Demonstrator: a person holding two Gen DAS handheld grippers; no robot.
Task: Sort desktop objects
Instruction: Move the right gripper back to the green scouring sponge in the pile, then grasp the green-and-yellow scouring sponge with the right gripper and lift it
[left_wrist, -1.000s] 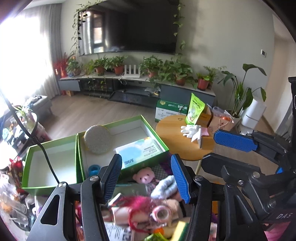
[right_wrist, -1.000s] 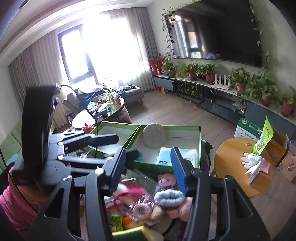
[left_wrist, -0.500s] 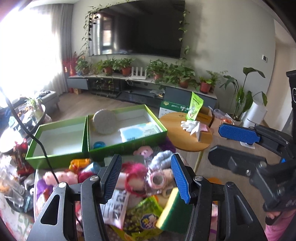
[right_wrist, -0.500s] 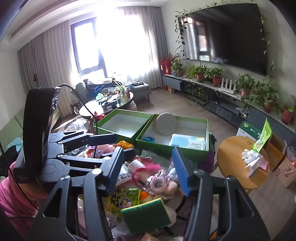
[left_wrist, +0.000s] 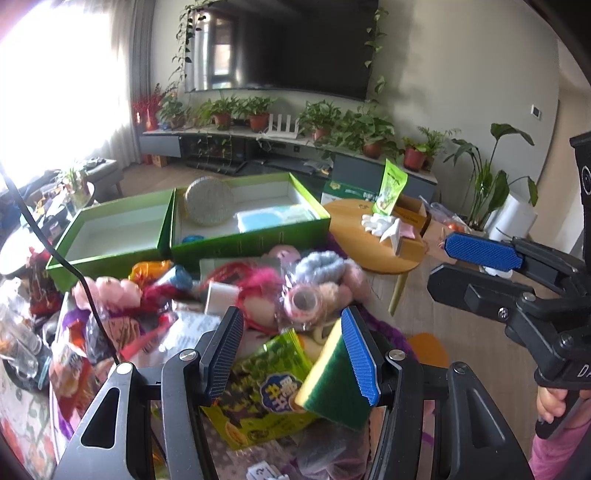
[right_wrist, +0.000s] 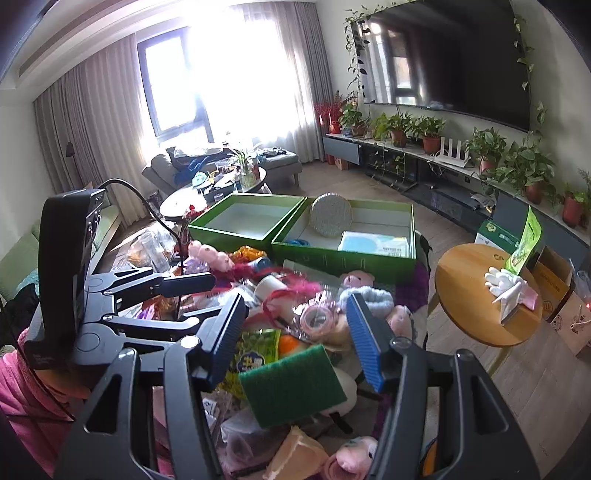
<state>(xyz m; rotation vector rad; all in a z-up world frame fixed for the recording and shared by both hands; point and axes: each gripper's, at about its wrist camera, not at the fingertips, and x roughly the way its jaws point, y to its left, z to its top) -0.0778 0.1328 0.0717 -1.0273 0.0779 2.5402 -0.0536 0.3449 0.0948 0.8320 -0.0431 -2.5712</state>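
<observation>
Both grippers dropped toward clutter, right gripper (right_wrist: 295, 332) jaws just widened, left gripper (left_wrist: 291, 350) released, green-and-yellow rectangular sponge (right_wrist: 291, 384) lay tilted, long axis crosswise.

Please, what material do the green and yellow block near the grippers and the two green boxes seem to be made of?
Block: apparently a kitchen sponge, rough green scouring layer over soft yellow foam.
Boxes: likely stiff cardboard, smooth green outside, matte white inside, with thin straight walls.

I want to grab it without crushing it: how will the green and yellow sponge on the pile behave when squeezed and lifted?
The sponge looks like soft foam under a scouring layer, so it will probably compress rather than break. It is likely light for its size. It lies tilted on loose packets like the green snack bag, so a push may slide it.
</observation>
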